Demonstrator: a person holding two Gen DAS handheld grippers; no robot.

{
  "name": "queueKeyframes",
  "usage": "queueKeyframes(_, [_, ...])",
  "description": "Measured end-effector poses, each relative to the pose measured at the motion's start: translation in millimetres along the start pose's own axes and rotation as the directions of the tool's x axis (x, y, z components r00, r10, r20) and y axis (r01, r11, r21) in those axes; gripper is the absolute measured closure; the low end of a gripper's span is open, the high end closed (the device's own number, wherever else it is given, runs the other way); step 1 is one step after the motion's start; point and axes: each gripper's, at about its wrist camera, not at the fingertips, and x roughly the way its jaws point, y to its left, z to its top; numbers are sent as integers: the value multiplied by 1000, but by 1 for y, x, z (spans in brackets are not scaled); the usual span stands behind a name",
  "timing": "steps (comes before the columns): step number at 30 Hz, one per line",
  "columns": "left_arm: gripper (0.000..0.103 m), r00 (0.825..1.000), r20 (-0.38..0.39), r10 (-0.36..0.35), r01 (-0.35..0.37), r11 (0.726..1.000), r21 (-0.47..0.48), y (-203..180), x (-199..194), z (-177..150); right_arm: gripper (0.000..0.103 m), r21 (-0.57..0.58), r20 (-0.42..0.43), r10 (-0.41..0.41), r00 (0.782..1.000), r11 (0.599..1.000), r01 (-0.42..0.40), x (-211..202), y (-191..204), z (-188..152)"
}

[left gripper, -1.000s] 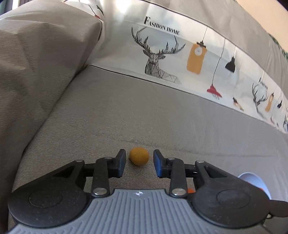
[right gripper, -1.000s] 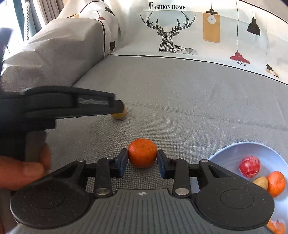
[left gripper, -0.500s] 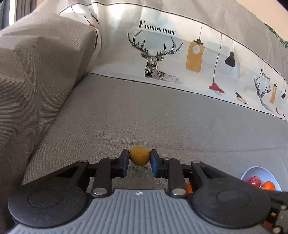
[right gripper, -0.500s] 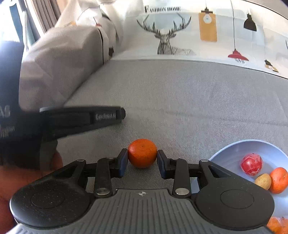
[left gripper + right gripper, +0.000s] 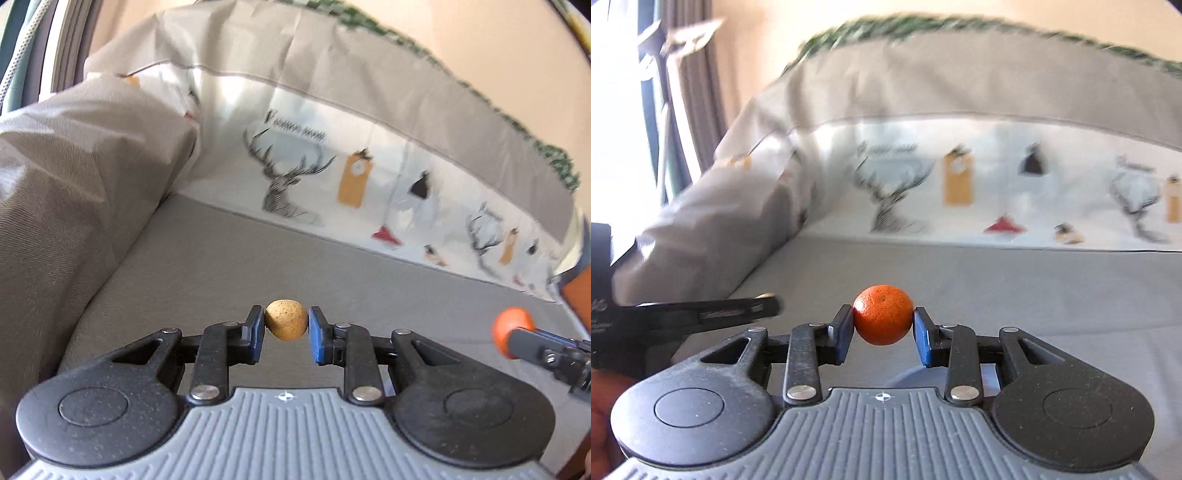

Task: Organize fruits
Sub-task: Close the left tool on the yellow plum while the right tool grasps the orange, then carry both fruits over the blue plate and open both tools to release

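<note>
Round orange mandarin [image 5: 882, 319] clamped in right gripper [image 5: 882, 328]; small tan-brown fruit [image 5: 286, 324], possibly a longan, clamped in left gripper [image 5: 286, 332], above grey sofa seat [image 5: 332, 273].

Left claw [image 5: 286, 332] clamping small tan fruit [image 5: 286, 324], above grey sofa seat [image 5: 221, 266]

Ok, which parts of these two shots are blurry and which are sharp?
Left wrist view: printed backrest smeared, brown fruit in the left gripper sharp. Right wrist view: backrest more blurred, window glare far left, orange in the right gripper crisp.
</note>
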Motion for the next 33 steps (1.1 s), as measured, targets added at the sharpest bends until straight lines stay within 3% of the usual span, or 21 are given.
queueKeyframes(4, [75,999,22,-28,27,999,21,-16,-19,-4,67,77,39,-79,996,994,76,-47,-50,-22])
queueKeyframes(7, [75,999,16,-47,47,999,21,-27,-29,-11,67,222,47,-100,994,971,87,-70,-83,-41])
queueKeyframes(12, [75,995,-5,-99,99,991,91,-52,-40,-26,67,221,-19,-154,988,963,154,-72,-103,-72])
queueKeyframes(16, [75,992,-35,-118,122,967,222,-81,-40,-44,67,189,-45,-170,984,966,175,-64,-102,-77])
queueKeyframes(21, [75,991,-48,-124,133,933,335,-98,-38,-60,67,175,-32,-140,990,974,143,-60,-90,-74])
queueKeyframes(33, [75,988,-95,-121,146,932,330,-99,-16,-62,67,59,-61,-77,995,995,81,-45,-65,-76])
